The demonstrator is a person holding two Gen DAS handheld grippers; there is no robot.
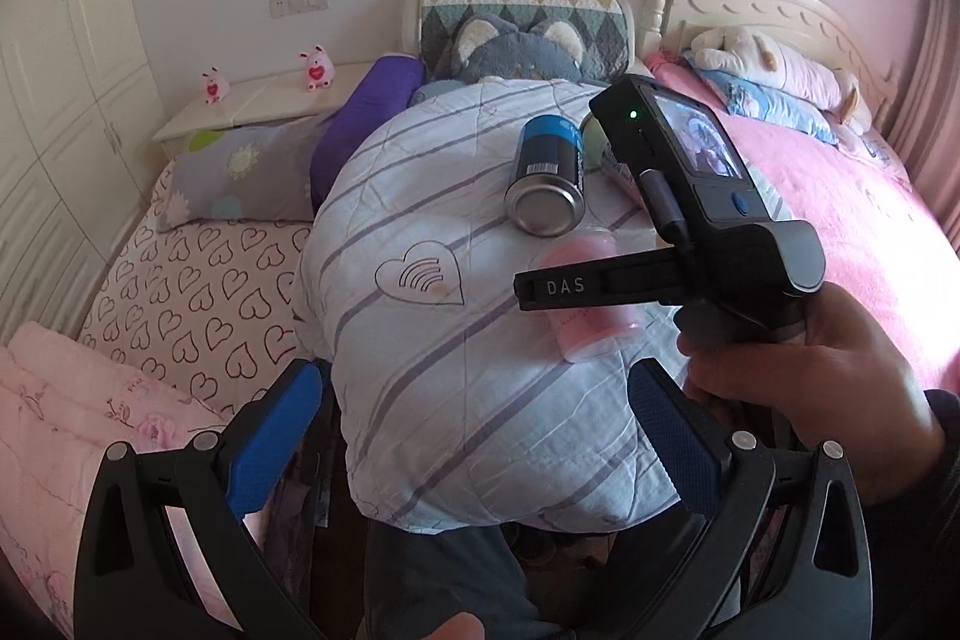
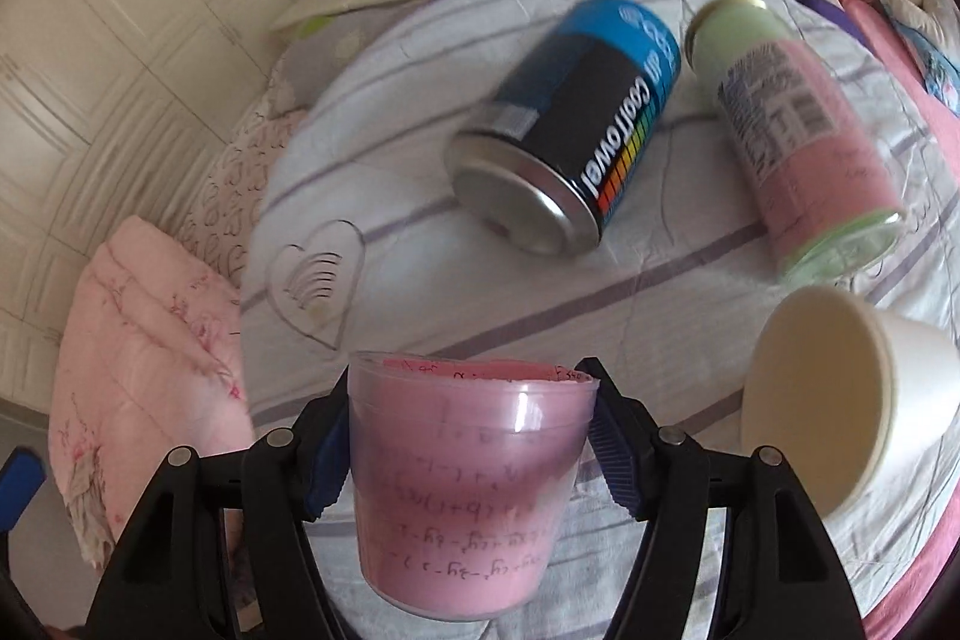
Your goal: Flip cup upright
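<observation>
A clear plastic cup lined with pink paper (image 2: 468, 490) sits between the blue pads of my right gripper (image 2: 468, 454), which is shut on it, rim up toward the far side, just above the striped quilt (image 2: 420, 280). In the left wrist view the same pink cup (image 1: 591, 334) shows partly behind the right gripper's body (image 1: 690, 232), held by a hand. My left gripper (image 1: 474, 436) is open and empty, low over the near edge of the quilt (image 1: 432, 370).
A blue and black can (image 2: 570, 130) (image 1: 549, 175) lies on its side on the quilt. A pink and green can (image 2: 798, 130) lies to its right. A white paper cup (image 2: 840, 406) lies on its side at the right. Pillows and plush toys sit beyond.
</observation>
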